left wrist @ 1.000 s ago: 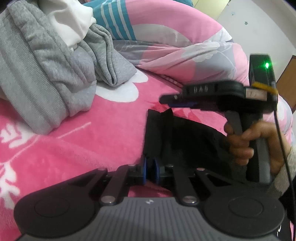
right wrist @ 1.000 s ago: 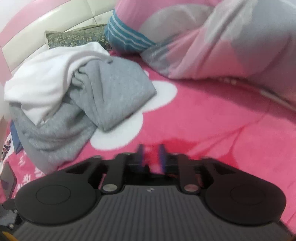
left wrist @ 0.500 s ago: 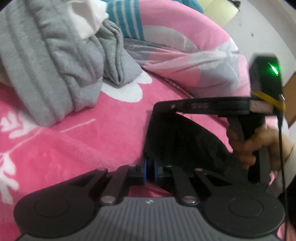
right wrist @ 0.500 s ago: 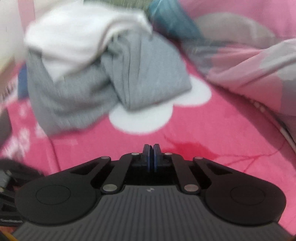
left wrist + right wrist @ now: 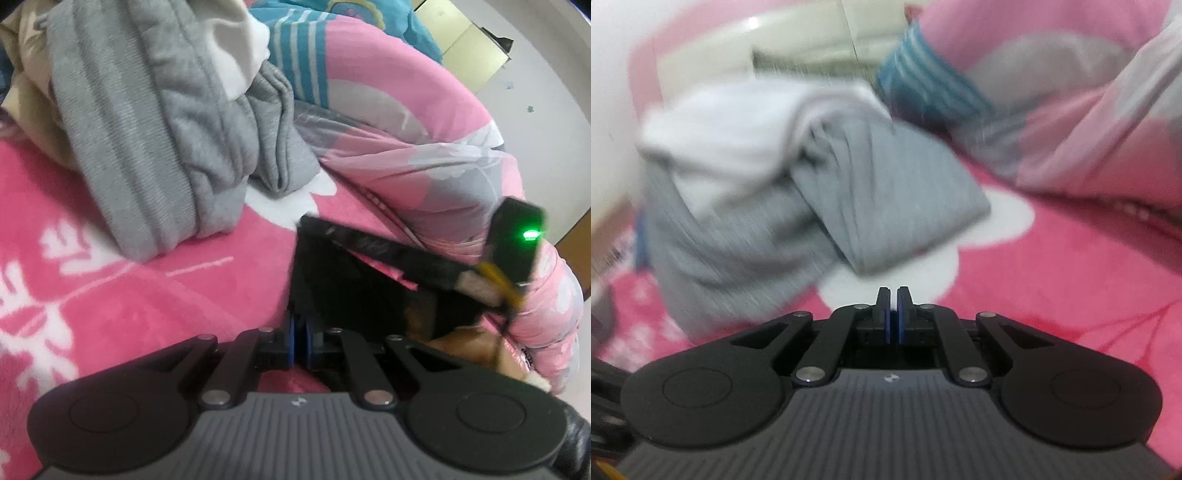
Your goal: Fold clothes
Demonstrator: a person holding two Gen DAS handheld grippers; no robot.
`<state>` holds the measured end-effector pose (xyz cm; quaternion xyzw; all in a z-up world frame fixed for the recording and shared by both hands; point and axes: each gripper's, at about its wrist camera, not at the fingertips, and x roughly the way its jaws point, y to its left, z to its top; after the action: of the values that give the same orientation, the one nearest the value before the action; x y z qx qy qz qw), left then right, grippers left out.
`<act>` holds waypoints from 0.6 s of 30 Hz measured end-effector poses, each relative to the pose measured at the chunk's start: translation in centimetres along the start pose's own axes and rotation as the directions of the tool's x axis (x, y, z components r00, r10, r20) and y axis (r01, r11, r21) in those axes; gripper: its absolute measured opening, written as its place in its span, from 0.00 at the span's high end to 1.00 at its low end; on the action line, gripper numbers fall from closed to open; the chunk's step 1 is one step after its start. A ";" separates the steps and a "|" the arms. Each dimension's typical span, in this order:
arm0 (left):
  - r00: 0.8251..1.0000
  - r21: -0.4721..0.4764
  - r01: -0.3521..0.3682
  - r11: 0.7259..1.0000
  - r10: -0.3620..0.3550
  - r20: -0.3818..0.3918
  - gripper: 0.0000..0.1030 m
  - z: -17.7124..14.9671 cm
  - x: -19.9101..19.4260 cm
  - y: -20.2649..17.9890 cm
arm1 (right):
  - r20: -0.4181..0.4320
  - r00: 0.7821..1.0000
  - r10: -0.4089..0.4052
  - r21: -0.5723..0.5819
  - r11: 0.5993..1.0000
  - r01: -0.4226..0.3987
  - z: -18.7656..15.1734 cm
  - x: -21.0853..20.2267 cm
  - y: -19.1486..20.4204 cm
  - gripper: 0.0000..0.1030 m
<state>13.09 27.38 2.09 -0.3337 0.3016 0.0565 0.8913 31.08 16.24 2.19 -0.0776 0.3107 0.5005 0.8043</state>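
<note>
the left gripper [image 5: 300,334] has its jaws pinching the near corner of a black cloth [image 5: 354,295]. the black cloth lies on the pink bed [image 5: 155,280], to the right of the grey clothes [image 5: 147,147], not touching them. the right gripper [image 5: 314,225] reaches in over the far edge of the black cloth, with a green light [image 5: 531,234] on its body. its view is blurry, but its jaws are pressed together, and nothing can be seen between them there. from the left view i cannot tell if its tips touch the black cloth. the grey clothes sit in a heap with a white cloth [image 5: 738,129] on top. behind the grey clothes is a pink quilt [image 5: 406,122]. a hand [image 5: 476,347] shows low at the right of the black cloth.
</note>
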 end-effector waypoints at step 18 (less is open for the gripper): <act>0.982 -0.212 -0.069 0.975 0.104 0.157 0.86 1.5 -2.1 4.0 | 0.125 0.980 -0.156 0.025 0.988 0.154 0.8 -11.9 1.0 0.89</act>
<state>10.95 31.59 1.94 -0.4045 0.2328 0.1540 0.8709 26.89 8.10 9.84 -0.0636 0.2560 0.4378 0.8595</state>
